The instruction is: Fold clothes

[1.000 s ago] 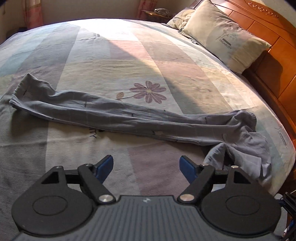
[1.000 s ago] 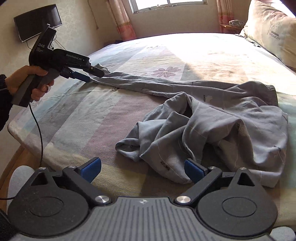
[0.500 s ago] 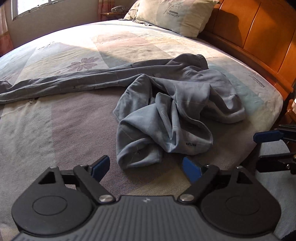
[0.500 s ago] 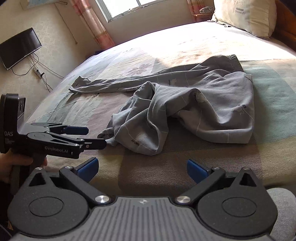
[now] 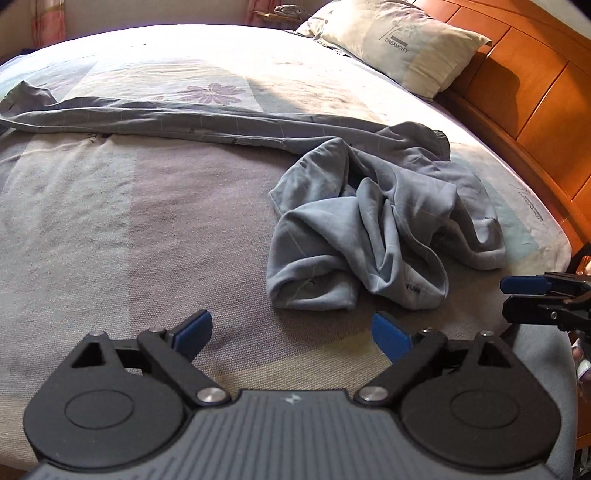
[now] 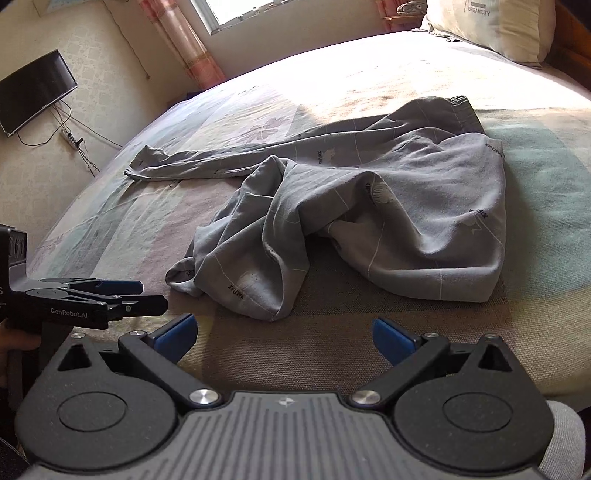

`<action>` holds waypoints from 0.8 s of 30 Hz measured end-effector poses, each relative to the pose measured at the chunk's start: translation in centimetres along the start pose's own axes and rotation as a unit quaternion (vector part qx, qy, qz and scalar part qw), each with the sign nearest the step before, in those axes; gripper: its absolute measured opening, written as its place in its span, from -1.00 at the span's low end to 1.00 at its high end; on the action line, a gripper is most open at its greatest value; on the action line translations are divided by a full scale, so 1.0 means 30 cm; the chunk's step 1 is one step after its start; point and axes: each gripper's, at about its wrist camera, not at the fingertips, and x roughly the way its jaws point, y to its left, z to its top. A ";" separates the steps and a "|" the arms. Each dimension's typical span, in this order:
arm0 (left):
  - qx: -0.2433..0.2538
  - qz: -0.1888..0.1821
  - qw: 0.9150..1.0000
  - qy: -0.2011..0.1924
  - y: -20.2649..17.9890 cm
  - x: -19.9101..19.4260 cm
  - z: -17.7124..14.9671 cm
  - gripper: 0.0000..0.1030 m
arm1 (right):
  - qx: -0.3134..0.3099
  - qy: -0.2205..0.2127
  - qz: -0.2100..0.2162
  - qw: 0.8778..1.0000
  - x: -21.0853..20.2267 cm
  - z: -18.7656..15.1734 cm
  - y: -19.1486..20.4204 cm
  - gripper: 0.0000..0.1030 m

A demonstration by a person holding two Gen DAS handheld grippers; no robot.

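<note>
A pair of grey trousers (image 5: 373,221) lies on the bed. One leg stretches out flat toward the far left; the other leg and the waist are crumpled in a heap near the bed's front edge. It also shows in the right wrist view (image 6: 388,206). My left gripper (image 5: 291,332) is open and empty, just short of the crumpled leg end. My right gripper (image 6: 282,334) is open and empty in front of the heap. The right gripper appears at the right edge of the left view (image 5: 535,295); the left gripper appears at the left of the right view (image 6: 110,299).
The bed (image 5: 110,221) has a patchwork cover with a purple flower (image 5: 214,91). A pillow (image 5: 399,40) lies against the wooden headboard (image 5: 535,96) at the right. A wall screen (image 6: 33,88), cables and a window with curtains (image 6: 177,33) are beyond the bed.
My left gripper has moved from the far leg end back to the crumpled heap near the front edge. My right gripper has shifted slightly closer to the heap. Both stayed open.
</note>
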 end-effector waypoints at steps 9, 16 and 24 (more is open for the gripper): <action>0.054 -0.034 0.998 -0.030 0.004 0.144 0.303 0.88 | -0.087 -0.038 -0.007 0.995 0.043 0.322 -0.032 0.52; 0.090 -0.043 0.994 -0.043 0.077 0.295 0.481 0.88 | -0.135 -0.013 -0.042 0.990 0.283 0.639 -0.093 -0.75; 0.105 -0.066 0.991 -0.045 0.200 0.360 0.368 0.88 | -0.164 0.045 -0.078 0.982 0.621 0.767 -0.079 -0.79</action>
